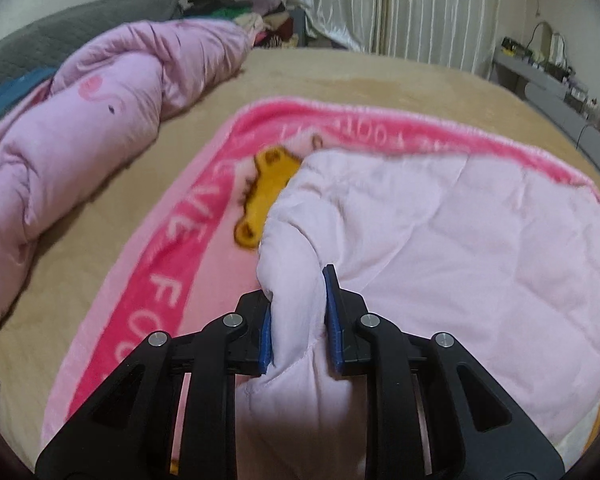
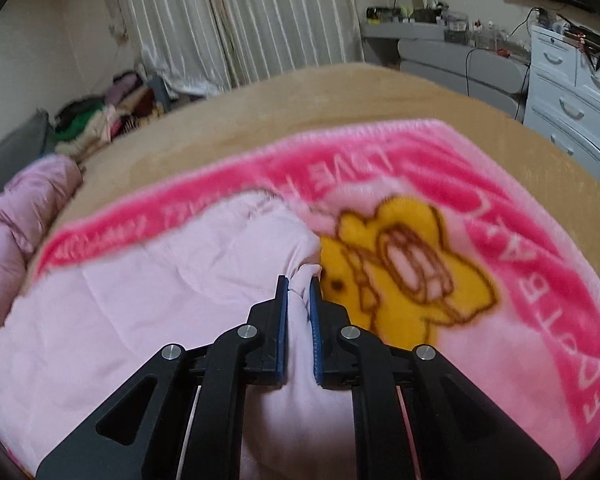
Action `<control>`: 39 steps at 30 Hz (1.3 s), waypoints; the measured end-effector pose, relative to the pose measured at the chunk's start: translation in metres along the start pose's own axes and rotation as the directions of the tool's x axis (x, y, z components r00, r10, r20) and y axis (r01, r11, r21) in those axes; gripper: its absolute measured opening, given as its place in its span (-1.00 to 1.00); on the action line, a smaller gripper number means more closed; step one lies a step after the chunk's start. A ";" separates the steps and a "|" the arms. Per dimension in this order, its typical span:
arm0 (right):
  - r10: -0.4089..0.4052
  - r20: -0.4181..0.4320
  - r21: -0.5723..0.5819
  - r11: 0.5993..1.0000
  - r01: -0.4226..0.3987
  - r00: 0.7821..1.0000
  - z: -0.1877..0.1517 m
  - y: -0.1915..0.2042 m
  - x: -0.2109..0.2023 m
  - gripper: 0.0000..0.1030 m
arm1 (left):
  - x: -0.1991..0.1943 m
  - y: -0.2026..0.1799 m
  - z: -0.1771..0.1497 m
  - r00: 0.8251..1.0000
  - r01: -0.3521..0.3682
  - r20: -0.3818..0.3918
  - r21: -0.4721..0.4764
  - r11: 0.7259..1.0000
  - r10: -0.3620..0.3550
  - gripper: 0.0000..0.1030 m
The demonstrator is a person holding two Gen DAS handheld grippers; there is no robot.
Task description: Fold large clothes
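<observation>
At the bottom centre of the left wrist view, your left gripper [image 1: 298, 312] is clamped on a thick bunched fold of the pale pink quilted garment [image 1: 440, 240], its blue pads [image 1: 332, 320] pressing the cloth from both sides. That garment spreads from the centre to the right of the frame, lying over a pink fleece blanket [image 1: 172, 280] with white lettering and a yellow cartoon figure. The blanket rests on the tan bed cover [image 1: 100, 220], and a rumpled pink comforter [image 1: 80, 128] runs along the upper left.

Bottom centre of the right wrist view, your right gripper [image 2: 298, 292] is pinched tight on a narrow twist of the same garment [image 2: 140, 300], which fills the left and lower centre of that frame. To its right the blanket's yellow figure [image 2: 400, 272] shows. White curtains [image 2: 240, 20] hang at the top, and a white drawer unit [image 2: 572, 96] stands at the upper right.
</observation>
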State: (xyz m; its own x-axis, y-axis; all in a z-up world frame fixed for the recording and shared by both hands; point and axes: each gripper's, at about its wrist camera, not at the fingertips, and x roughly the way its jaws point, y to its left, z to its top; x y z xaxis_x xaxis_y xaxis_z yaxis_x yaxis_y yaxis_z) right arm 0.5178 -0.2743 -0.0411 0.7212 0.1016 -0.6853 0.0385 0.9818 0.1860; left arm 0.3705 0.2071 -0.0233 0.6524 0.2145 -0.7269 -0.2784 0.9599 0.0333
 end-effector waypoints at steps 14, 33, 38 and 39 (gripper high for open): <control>-0.142 -0.071 -0.099 0.986 0.134 0.987 -0.026 0.007 0.026 -0.60 | 0.020 -0.014 -0.013 0.999 -0.037 -0.033 0.059 0.998 0.039 -0.67; 0.096 0.071 0.021 0.995 -0.097 0.993 -0.057 -0.020 -0.122 0.92 | -0.066 0.011 -0.026 1.000 -0.010 0.013 -0.083 0.997 0.011 0.82; 0.139 0.079 0.039 0.989 -0.142 0.987 -0.078 -0.023 -0.145 0.92 | -0.083 0.009 -0.038 1.000 0.003 0.004 -0.099 0.995 -0.002 0.82; 0.140 0.074 0.042 0.989 -0.143 0.987 -0.082 -0.023 -0.148 0.92 | -0.086 0.008 -0.041 1.000 0.001 0.003 -0.096 0.995 -0.001 0.82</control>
State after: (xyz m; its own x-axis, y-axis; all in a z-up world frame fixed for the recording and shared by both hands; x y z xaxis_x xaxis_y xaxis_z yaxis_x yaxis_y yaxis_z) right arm 0.3531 -0.2987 -0.0018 0.7684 0.2260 -0.5987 -0.0366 0.9495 0.3115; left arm 0.2832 0.1887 0.0112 0.6549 0.2140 -0.7248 -0.3441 0.9383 -0.0338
